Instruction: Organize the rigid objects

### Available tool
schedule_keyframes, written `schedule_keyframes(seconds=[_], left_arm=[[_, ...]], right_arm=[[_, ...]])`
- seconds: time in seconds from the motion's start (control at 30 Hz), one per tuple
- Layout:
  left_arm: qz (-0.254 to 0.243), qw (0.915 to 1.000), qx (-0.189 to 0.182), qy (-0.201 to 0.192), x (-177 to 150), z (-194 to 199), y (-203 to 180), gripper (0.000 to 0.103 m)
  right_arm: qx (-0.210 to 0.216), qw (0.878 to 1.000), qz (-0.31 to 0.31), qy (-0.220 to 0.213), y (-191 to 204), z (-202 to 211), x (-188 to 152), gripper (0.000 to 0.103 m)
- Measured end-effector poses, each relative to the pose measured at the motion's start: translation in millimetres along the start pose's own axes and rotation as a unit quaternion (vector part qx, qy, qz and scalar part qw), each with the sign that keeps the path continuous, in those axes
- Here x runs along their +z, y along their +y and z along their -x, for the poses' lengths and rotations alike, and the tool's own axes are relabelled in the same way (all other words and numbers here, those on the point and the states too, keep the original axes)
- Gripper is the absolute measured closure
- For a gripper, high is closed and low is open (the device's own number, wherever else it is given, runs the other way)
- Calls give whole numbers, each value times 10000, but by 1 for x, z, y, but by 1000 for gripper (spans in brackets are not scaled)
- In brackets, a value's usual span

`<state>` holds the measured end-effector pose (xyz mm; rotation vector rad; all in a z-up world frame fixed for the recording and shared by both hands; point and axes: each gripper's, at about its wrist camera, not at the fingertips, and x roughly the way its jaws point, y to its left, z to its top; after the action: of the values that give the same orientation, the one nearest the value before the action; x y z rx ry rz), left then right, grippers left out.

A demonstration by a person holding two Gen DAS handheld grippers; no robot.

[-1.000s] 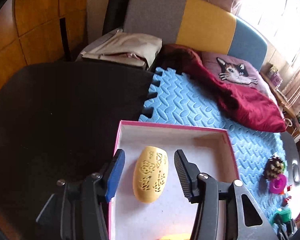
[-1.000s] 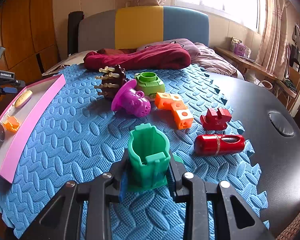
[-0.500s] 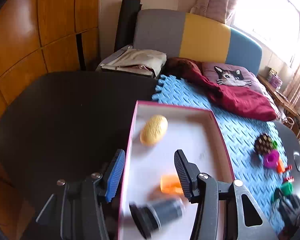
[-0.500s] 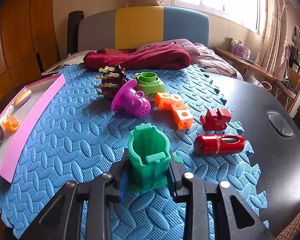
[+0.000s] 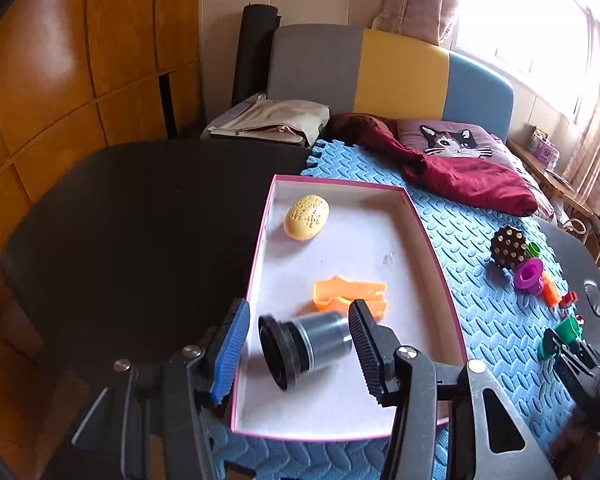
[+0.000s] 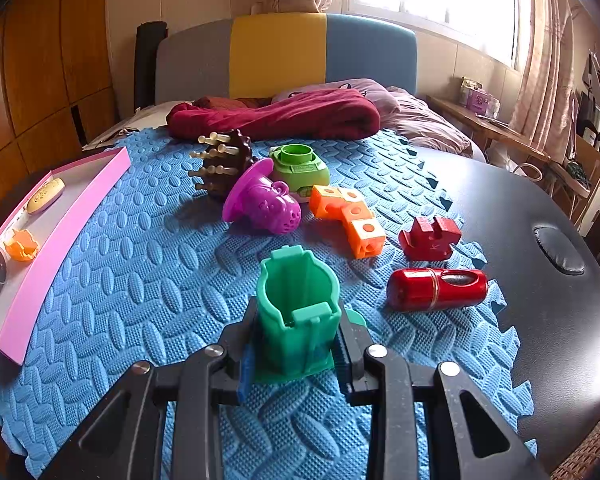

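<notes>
Green cup-shaped piece (image 6: 298, 312) upright on the blue foam mat (image 6: 148, 280), pinched between the right tongs (image 6: 296, 354), mouth facing up and ahead. Pink-rimmed tray (image 6: 60, 224) far off to the left of those tongs, so a long carry leftward, by the look of it. Inside the tray (image 5: 440, 256): yellow egg-shaped piece (image 5: 306, 222) at the far end, orange piece (image 5: 350, 296) mid-way, dark cylinder (image 5: 304, 346) lying on its side just ahead of the left tongs (image 5: 296, 346). Left tongs spread, gripping nothing, nearer the tray. Red capsule (image 6: 436, 289) right of the right tongs.
</notes>
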<state>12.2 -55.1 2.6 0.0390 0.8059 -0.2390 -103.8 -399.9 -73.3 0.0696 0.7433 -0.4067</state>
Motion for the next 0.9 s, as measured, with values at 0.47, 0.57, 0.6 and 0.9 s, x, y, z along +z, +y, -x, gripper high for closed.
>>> schedule_keyframes(seconds=[0.47,0.57,0.6,0.9], left_arm=[[71,9999,104,45,-13,6,6,51],[92,9999,107,64,-14,5,8,51],[96,9999,109,68,-14,5,8,51],[163,9996,178,148,-17,1,20,51]], right_arm=[[-55,10000,27,1,1,0,0,72],[-51,10000,24,8,1,-1,0,72],[-46,10000,20,15,1,-1,0,72],[-63,10000,45,49,1,-2,1,73]])
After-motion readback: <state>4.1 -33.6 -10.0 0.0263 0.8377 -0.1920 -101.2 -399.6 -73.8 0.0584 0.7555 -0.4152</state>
